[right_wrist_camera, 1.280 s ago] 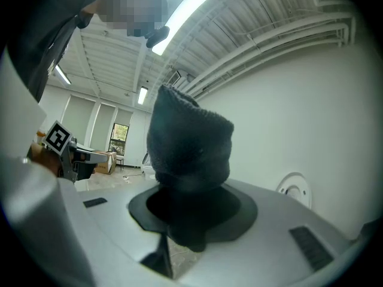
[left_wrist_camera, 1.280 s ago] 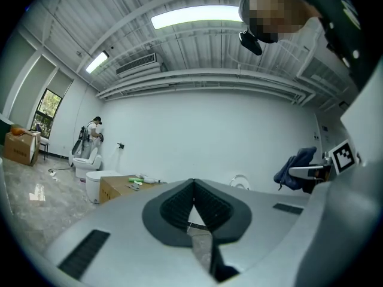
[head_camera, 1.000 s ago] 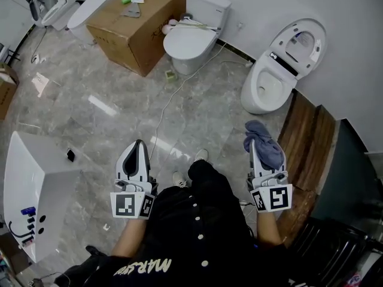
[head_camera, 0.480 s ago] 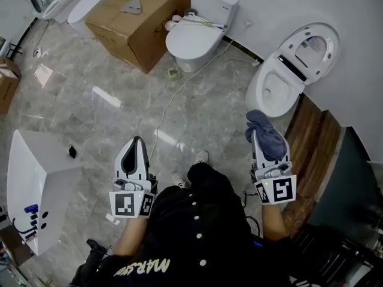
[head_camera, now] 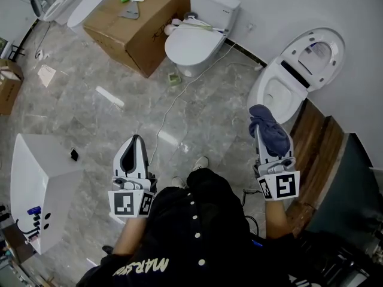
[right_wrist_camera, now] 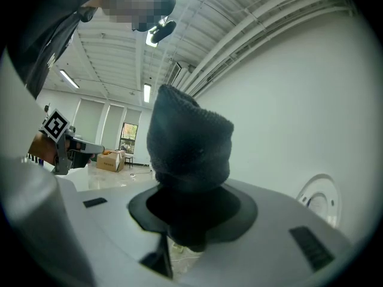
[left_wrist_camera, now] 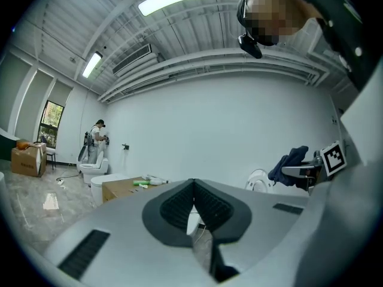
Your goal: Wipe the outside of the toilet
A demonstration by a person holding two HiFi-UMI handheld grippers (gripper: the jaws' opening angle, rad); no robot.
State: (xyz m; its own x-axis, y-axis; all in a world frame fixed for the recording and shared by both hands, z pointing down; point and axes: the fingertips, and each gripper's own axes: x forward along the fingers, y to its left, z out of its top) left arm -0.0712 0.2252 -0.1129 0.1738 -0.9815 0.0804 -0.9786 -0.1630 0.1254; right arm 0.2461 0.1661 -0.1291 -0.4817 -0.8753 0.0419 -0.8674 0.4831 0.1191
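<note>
Fingers on my right gripper (head_camera: 264,137) clamp one dark blue cloth (head_camera: 267,127); my left gripper (head_camera: 133,147) has its fingers closed on nothing. I count two toilets nearby. One lid-up white toilet (head_camera: 281,88) sits just beyond the cloth, long axis running from the wall toward me. One lid-down white toilet (head_camera: 192,40) stands beside a brown cardboard box (head_camera: 131,26). A thin white cable (head_camera: 173,100) crosses the grey marble floor (head_camera: 119,124).

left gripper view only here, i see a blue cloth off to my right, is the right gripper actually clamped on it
Observer: Yes. In the right gripper view the right gripper is shut on the blue cloth, which stands up out of the jaws.
Operator: where's the open toilet from there
Observer: The head view shows the toilet with its lid up just ahead of the cloth, not touching it.
Operator: anything beside it
Observer: Brown wooden boards lie on the floor on its right.
</note>
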